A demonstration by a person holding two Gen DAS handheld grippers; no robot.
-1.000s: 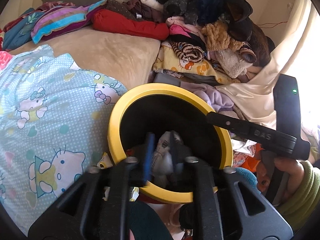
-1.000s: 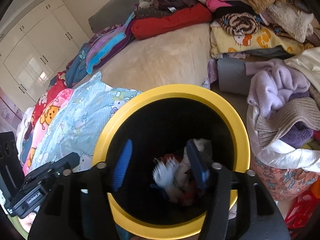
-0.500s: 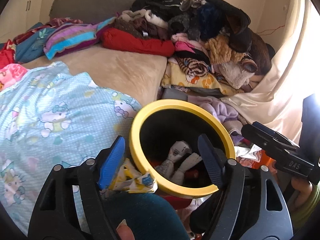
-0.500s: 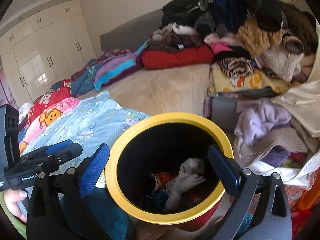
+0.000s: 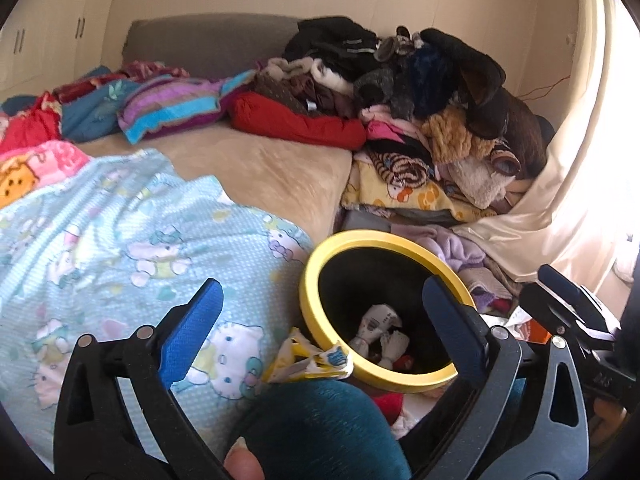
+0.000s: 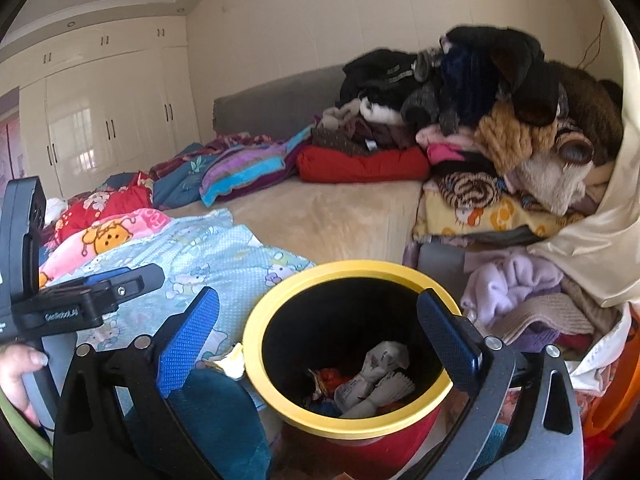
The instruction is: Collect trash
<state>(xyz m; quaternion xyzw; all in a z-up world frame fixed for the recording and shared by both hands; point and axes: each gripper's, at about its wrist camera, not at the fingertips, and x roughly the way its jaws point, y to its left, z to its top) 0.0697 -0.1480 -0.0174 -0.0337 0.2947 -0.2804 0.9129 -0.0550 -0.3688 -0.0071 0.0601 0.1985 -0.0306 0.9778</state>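
Reaching next for the yellow wrapper (image 5: 308, 360) beside the bin (image 5: 316, 264) suits the left gripper (image 5: 320, 320), both grippers' jaws just opened wide and empty, right gripper (image 6: 318, 328) clear.

I am in a home bedroom. Ahead of my claw lies a bed (image 6: 332, 216) with a grey headboard (image 6: 276, 104), cartoon-print blankets (image 5: 120, 248) and a heap of clothes (image 6: 492, 120); off to its left stand cream built-in wardrobes (image 6: 100, 120).

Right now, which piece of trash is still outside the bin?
The yellow and white wrapper lying on the bed edge against the bin's yellow rim. The white crumpled wrappers and red scrap already lie inside the bin.
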